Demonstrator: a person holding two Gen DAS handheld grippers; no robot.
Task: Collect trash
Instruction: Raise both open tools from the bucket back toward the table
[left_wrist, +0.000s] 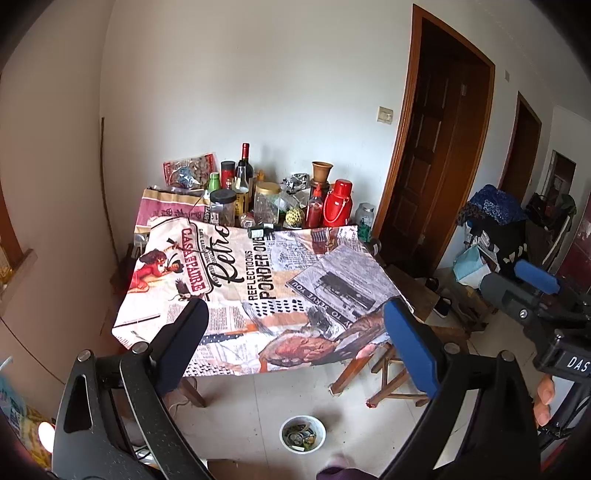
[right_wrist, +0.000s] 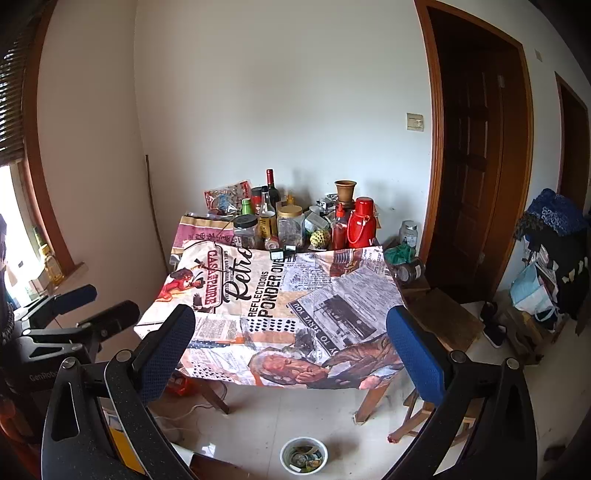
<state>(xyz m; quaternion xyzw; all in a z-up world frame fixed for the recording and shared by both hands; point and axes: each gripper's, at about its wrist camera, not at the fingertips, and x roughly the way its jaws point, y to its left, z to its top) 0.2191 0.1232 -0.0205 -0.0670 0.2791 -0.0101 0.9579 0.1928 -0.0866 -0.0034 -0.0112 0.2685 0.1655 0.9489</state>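
Note:
A small white trash bowl (left_wrist: 303, 432) (right_wrist: 303, 455) stands on the tiled floor in front of the table, holding several scraps and wrappers. My left gripper (left_wrist: 295, 314) hovers high above the floor, open, with nothing between its fingers. My right gripper (right_wrist: 291, 317) is beside it at the same height, also open and empty. Each shows in the other's view: the right gripper (left_wrist: 504, 275) at the right edge, the left gripper (right_wrist: 110, 301) at the left edge. Both point toward the table's printed cloth (left_wrist: 258, 288) (right_wrist: 280, 314), whose front part lies bare.
Bottles, jars and a red flask (left_wrist: 338, 203) (right_wrist: 360, 223) crowd the table's far end by the wall. A small dark box (left_wrist: 260, 232) (right_wrist: 282, 254) lies at the cloth's far edge. A wooden stool (right_wrist: 439, 321) and folding legs stand to the right, bags beyond.

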